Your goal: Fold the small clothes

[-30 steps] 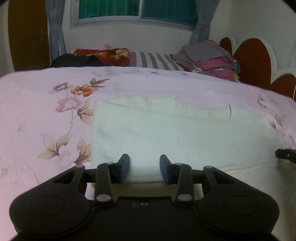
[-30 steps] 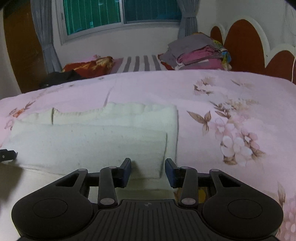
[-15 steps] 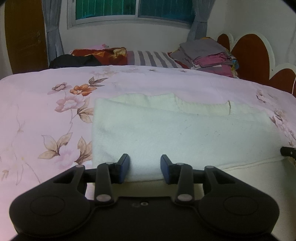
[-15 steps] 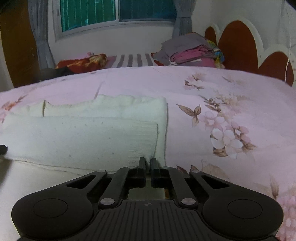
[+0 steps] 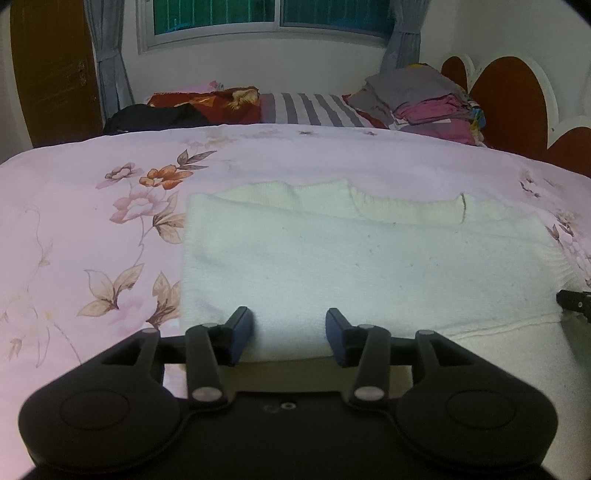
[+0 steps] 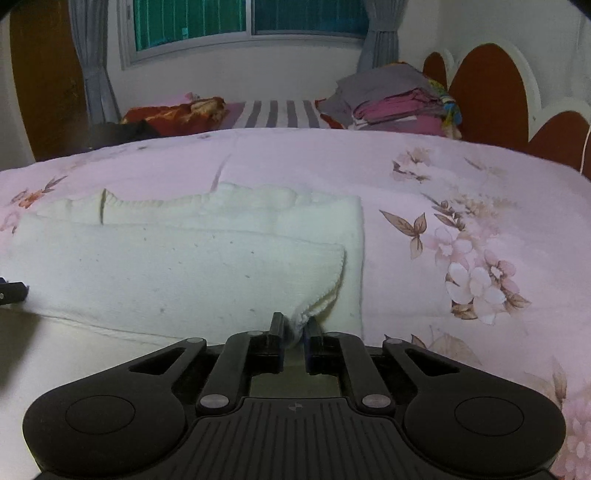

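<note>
A bedroom in someone's home: a wide bed under a pink floral bedspread [image 5: 92,229], a scalloped red-and-white headboard [image 6: 491,92] at the right, and folded clothes [image 6: 391,103] stacked near it. A striped pillow [image 5: 310,107] lies at the far side, below a curtained window [image 5: 266,18], with a brown wooden door [image 5: 51,70] at the left.

Nubbly cream knit garment [image 5: 369,266] on smooth floral cotton bedspread [image 5: 92,206]; matt black plastic tongs [image 6: 294,328].

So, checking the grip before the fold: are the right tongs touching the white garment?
Touching. The right wrist view shows the right tongs pinching the white garment's corner.
</note>
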The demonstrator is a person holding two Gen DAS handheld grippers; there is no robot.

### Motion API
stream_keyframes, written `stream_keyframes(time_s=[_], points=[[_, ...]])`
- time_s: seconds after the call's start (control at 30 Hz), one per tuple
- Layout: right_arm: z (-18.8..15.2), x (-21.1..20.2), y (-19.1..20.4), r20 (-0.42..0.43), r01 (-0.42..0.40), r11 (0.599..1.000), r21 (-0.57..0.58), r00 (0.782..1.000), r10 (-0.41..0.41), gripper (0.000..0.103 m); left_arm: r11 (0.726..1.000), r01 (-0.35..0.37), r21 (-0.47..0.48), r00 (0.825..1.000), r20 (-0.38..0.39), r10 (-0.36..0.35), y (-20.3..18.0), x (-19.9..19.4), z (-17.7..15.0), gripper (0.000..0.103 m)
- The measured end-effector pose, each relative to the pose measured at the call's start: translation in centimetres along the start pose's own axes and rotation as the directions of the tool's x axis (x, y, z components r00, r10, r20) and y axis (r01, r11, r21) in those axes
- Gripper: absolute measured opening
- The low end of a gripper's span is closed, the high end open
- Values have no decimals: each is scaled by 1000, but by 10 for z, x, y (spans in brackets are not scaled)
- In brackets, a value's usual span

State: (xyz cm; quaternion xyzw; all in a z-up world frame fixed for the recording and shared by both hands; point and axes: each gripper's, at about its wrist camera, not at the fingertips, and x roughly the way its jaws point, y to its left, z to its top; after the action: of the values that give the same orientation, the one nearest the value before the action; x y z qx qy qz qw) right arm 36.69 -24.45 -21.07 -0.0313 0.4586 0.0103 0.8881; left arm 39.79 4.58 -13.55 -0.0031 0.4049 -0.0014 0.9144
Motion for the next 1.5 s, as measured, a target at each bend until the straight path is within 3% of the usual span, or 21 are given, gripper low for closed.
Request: stream_keyframes(time_s=[0.07,0.13,0.2,0.23,0.3,0.4,0.5,0.6,0.67,0.77,1.0,1.5], points=[[2,-1,-4,-12,-3,1000,10,1000,3,11,1000,-11,5,1000,-8,11,-2,0,2,45],[3,-5,-5,-12,19,1000,3,1000,-19,28,1000,-23,8,1000,-19,23,-5,-1,3,46],[3,-10,-8,8,70,998,-7,998,-70,62,999,-34,11,999,-27,34,-8,-3,4,48],[2,-11,-10,16,99,995,-12,995,-99,63,999,-41,14,999,-29,41,-9,-5,5,48],[1,-13,-18,23,134,991,-4,991,-134,63,999,-51,10,998,-25,51,-11,-10,5,50],[2,-23,-35,36,117,991,67,992,-120,62,999,-48,1,999,-15,48,-13,-21,2,51],[2,-39,-37,74,71,996,54,994,-75,61,999,-36,-1,999,1,36,-18,-34,1,51],[1,-53,-30,88,-9,999,40,996,6,50,1000,-11,-16,1000,10,11,-21,-50,-3,51],[-4,-62,-24,94,-50,999,21,994,47,50,1000,6,-15,1000,8,-6,-24,-60,-8,52],[-12,-69,-11,91,-70,997,-16,993,71,46,1000,19,-13,1000,5,-19,-28,-74,-17,53],[-33,-87,-10,67,-101,995,15,993,99,42,999,45,-30,999,-3,-45,-27,-100,-38,55],[-101,-183,17,82,-103,995,8,991,102,42,994,100,-41,995,2,-100,-37,-173,-108,58]])
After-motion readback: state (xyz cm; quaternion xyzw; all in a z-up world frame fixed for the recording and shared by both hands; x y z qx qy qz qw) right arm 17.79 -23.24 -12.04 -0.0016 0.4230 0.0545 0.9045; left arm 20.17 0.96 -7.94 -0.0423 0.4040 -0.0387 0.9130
